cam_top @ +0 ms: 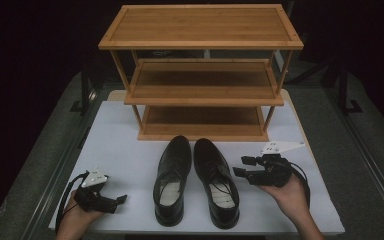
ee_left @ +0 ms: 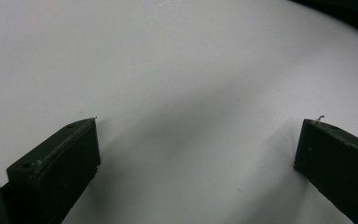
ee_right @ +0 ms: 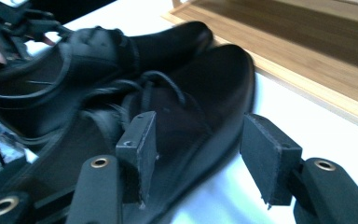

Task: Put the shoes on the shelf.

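Two black shoes (cam_top: 195,182) lie between two grippers, left (cam_top: 122,198) and right (cam_top: 240,166), both with fingers apart.

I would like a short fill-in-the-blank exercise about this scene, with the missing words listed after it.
1. The wooden rack has ____ shelves.
2. The two black shoes stand side by side with their toes pointing toward the ____.
3. The right hand-held gripper has its jaws ____, aimed at the nearer shoe.
4. Between the jaws of the left hand-held gripper lies nothing but the ____ table surface.

Missing words: three; rack; open; white
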The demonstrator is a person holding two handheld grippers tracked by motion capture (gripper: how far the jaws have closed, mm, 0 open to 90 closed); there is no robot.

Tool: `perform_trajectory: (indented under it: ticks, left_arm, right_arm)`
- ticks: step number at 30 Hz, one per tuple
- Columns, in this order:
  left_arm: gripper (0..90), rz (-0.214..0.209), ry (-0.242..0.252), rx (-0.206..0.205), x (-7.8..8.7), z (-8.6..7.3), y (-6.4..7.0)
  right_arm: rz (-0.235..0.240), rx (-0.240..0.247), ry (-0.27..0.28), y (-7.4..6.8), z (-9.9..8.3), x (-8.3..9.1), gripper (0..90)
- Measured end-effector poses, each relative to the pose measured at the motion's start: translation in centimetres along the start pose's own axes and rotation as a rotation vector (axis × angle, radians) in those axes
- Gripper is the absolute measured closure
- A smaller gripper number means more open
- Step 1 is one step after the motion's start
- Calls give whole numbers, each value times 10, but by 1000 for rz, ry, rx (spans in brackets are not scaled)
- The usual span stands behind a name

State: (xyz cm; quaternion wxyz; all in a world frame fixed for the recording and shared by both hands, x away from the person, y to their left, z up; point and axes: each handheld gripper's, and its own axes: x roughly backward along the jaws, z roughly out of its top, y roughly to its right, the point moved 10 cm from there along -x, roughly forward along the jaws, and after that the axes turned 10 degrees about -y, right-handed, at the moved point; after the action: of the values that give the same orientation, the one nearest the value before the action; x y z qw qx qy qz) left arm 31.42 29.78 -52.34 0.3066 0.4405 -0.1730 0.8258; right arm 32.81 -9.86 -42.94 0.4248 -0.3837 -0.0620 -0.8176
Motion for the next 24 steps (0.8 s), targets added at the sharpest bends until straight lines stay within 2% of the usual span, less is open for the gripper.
perform_trajectory:
  ticks: [5, 8, 13, 17, 19, 22, 24]
  left_arm:
    - [0, 1, 2, 0, 0, 0, 0]
    - [0, 1, 3, 0, 0, 0, 0]
    - [0, 0, 0, 0, 0, 0, 0]
    - [0, 0, -1, -2, 0, 0, 0]
    - [0, -2, -4, 17, 1, 2, 1]
    - [25, -49, 14, 15, 4, 10, 9]
    - [39, -51, 30, -1, 8, 17, 14]
  right_arm:
    - [34, 33, 7, -18, 10, -5, 443]
    - [39, 46, -1, -24, 15, -13, 442]
    - [22, 56, -25, -24, 17, -28, 449]
    - [-6, 68, -36, -22, 14, -33, 470]
    - [0, 67, -37, -23, 12, -34, 480]
    - [-22, 89, -64, -24, 8, -36, 489]
    - [-28, 96, -67, -25, 6, -36, 503]
